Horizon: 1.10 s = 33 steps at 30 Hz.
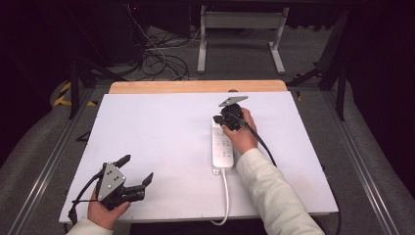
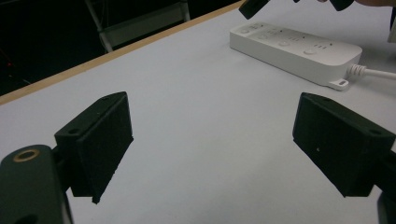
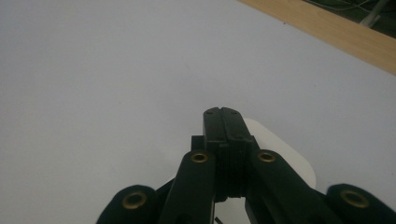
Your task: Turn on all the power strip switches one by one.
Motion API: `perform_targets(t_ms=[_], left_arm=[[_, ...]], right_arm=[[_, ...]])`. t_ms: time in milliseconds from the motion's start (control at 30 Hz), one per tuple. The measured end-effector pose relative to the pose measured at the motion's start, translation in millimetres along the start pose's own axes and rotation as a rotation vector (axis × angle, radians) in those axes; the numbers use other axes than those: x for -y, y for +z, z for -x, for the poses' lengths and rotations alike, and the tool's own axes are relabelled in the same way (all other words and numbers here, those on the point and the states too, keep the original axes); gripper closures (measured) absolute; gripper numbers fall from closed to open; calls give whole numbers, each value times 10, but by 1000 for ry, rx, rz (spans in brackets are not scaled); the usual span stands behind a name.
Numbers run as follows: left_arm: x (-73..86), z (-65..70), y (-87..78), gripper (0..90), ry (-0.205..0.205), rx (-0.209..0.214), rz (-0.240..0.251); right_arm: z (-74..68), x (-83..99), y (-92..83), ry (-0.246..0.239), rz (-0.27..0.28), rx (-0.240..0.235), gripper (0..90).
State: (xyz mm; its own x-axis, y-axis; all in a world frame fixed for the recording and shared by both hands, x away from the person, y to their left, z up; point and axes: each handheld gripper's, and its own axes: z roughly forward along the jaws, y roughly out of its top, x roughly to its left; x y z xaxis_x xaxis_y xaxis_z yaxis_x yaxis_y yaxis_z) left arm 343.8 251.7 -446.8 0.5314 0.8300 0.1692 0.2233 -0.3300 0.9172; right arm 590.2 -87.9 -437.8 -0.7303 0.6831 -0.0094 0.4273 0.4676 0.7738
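A white power strip lies lengthwise right of the table's middle, and its cord runs off the front edge. My right gripper is shut, jaws pressed together with nothing between them, tips down at the strip's far end. In the right gripper view the closed tips sit over the strip's rounded white end; I cannot tell if they touch it. My left gripper rests open near the front left corner, held in a hand. Its own view shows its jaws wide apart, with the power strip farther off.
The white table top has a wooden strip along its far edge. Beyond it on the floor lie tangled cables and a white metal stand. Metal rails run along both sides of the table.
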Motion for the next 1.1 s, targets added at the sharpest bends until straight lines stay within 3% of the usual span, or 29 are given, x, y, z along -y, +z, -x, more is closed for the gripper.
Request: perform_targets(t_ms=[667, 833, 1100], left_arm=[[-5, 7, 2, 123, 2, 1, 0], [-6, 7, 2, 123, 2, 1, -1], [-3, 4, 9, 123, -7, -2, -2]], right_arm=[[-89, -60, -445, -35, 83, -47, 865], [-99, -56, -580, -38, 91, -61, 781], [-130, 41, -839, -52, 124, -82, 558]])
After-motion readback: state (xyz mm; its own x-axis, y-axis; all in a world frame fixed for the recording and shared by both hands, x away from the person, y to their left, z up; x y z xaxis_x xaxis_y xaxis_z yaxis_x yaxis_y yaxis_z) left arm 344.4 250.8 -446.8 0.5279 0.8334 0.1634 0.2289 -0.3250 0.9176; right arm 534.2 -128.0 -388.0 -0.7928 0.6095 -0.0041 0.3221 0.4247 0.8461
